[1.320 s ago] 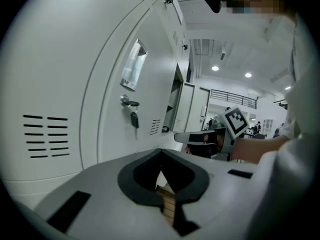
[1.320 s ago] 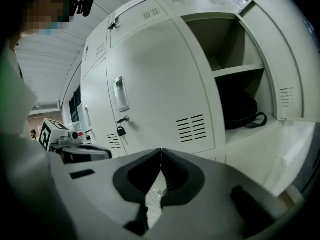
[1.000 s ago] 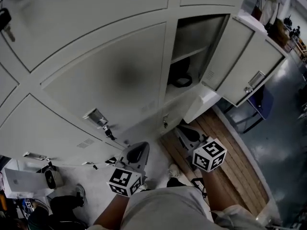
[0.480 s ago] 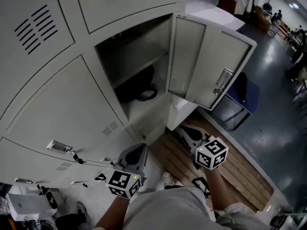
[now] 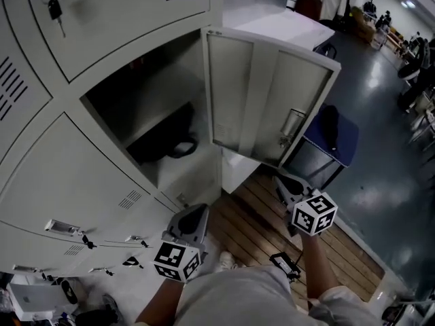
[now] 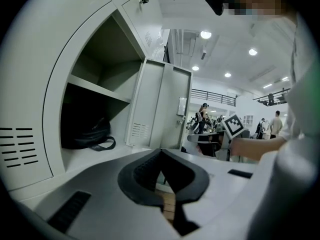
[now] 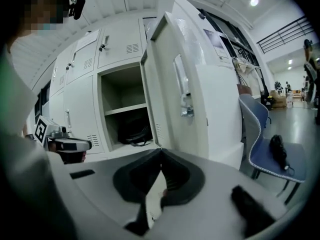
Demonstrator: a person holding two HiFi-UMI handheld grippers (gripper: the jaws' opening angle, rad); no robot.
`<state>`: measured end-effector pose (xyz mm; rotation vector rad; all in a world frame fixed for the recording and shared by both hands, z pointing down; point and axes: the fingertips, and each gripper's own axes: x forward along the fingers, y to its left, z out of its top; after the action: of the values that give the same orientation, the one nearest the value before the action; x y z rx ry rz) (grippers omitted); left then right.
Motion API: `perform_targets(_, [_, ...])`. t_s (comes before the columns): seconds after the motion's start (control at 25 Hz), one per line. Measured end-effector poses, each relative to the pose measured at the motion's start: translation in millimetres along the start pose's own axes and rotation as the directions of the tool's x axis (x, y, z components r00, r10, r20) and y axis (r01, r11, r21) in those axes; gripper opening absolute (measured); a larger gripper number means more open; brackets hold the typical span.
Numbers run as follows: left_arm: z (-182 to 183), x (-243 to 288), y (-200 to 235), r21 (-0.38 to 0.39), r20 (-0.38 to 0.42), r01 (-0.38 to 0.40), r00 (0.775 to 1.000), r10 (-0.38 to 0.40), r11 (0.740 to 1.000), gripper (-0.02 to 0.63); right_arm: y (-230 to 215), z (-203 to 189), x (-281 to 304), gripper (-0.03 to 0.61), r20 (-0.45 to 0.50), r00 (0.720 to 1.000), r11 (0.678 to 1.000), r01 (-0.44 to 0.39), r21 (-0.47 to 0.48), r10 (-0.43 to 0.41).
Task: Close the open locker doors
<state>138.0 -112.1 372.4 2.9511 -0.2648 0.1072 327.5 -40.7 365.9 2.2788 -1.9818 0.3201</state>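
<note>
Locker area in a big industrial hall or lab: bank of grey steel lockers (image 5: 102, 161), 1 door (image 5: 268, 107) open, slatted wood platform (image 5: 265, 226) underfoot, glossy grey floor (image 5: 394, 182), blue chair (image 5: 343, 148), ceiling spotlights (image 6: 205, 34), mezzanine railing (image 6: 215, 97) behind.

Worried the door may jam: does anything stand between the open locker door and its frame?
Nothing visible does. The black bag lies inside the compartment, back from its front edge, clear of the open door.
</note>
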Motion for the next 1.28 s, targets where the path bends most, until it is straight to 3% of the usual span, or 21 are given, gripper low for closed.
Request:
perform_targets(0.24, [1.4,18.1,-4.6,0.002,-0.004,-0.011,1.0,0.011,1.0,0.014,-39.6,7.9,-3.1,0.028,0.01,0.999,0.999,0.034,0.002,-0.034])
perform_targets(0.64, [2.5,38.0,-10.3,0.017,-0.023,-0.014,1.0,0.014,1.0,0.014,-99.7,26.7,-1.1,0.028,0.074,0.983,0.985,0.166,0.039,-0.169])
perform_targets(1.28, [1.3,39.9,-4.0,0.008,-0.029,-0.049,0.998,0.049,0.999,0.014,-104.7,32.0,17.1,0.028,0.068,0.989,0.991,0.13,0.021,-0.131])
